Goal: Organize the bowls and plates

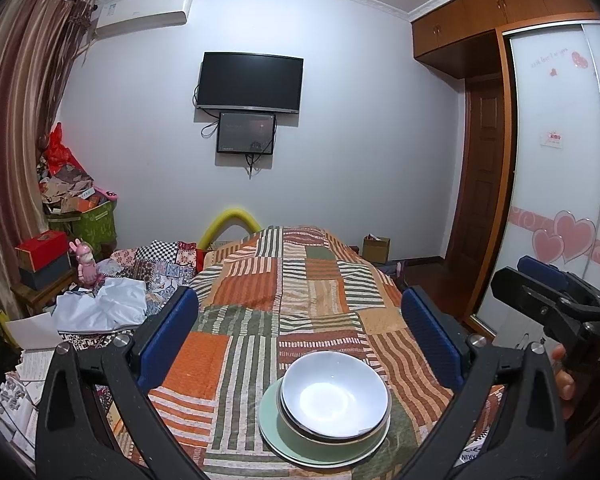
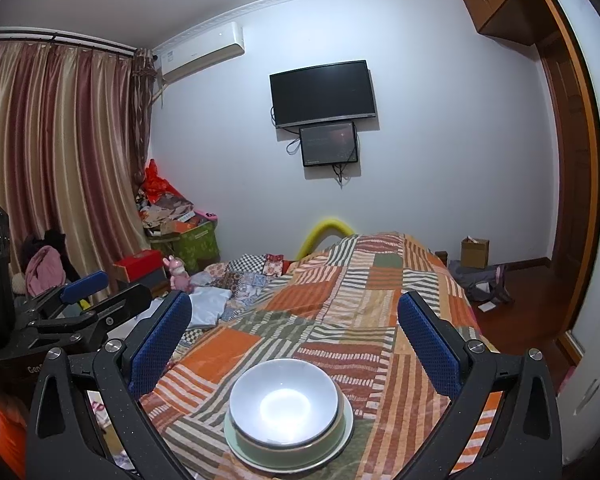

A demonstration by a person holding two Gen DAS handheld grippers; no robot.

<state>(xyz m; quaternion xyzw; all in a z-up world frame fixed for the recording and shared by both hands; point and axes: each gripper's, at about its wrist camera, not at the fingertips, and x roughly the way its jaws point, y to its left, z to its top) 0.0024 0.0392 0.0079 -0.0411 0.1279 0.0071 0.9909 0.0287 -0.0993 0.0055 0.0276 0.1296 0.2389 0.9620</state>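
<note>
Left gripper point(image 1: 300, 340): released, its blue-padded fingers point(image 1: 168, 336) spread wide with nothing between them; it looks along the bed from above the near end.
Right gripper point(image 2: 294, 342): released as well, pads far apart and touching nothing; it sits just to the right of the left gripper, pointing the same way.
Stack: a white bowl point(image 1: 335, 394) nests inside a green bowl point(image 1: 332, 446), which stands on a pale green plate point(image 1: 272, 436).
Stack position: just ahead of and below both grippers, low between the open fingers of each, clear of every pad.
Surface: the stack rests on a patchwork quilt point(image 1: 260, 292) of orange, green and striped patches covering the bed.
Beyond the left fingers: crumpled white cloth point(image 1: 104, 306) and papers lie on the bed's far-left side.
Straight ahead: a dark television point(image 1: 250, 82) hangs on the wall, with a smaller screen point(image 1: 246, 138) under it.
Person: fingertips point(image 1: 564, 376) show at the right gripper's handle in the left wrist view.
</note>
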